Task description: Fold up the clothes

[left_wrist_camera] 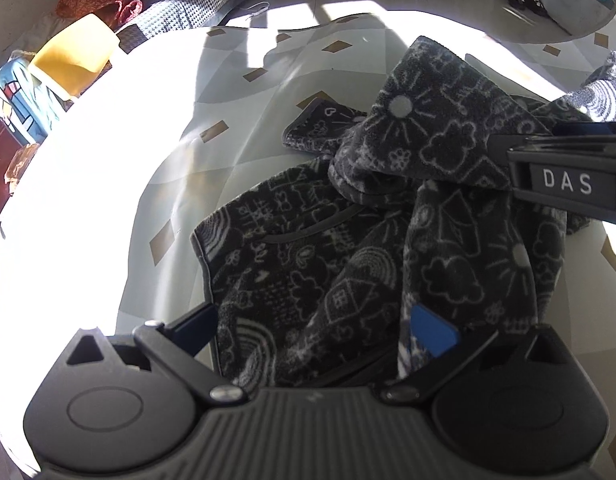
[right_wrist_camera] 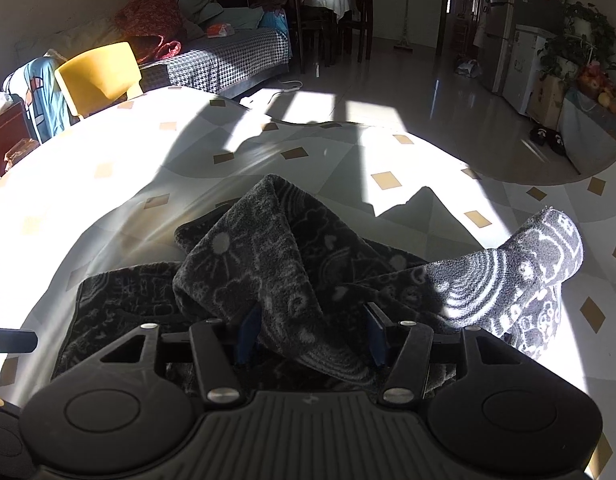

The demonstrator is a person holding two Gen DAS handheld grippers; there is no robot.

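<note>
Left wrist view: the dark doodle-print garment [left_wrist_camera: 348,248] lies rumpled near-to-far on the counter [left_wrist_camera: 235,92], left claw [left_wrist_camera: 324,328] spread around its near edge, right claw [right_wrist_camera: 312,332] apart astride a fold.

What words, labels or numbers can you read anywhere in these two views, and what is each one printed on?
"DAS": white letters on the black body of the right claw, seen from the left wrist view.
The dark garment carries only white doodle drawings, no words.
Anything on the fridge and the packet on the sofa is too small to read.
Nothing else readable.
</note>
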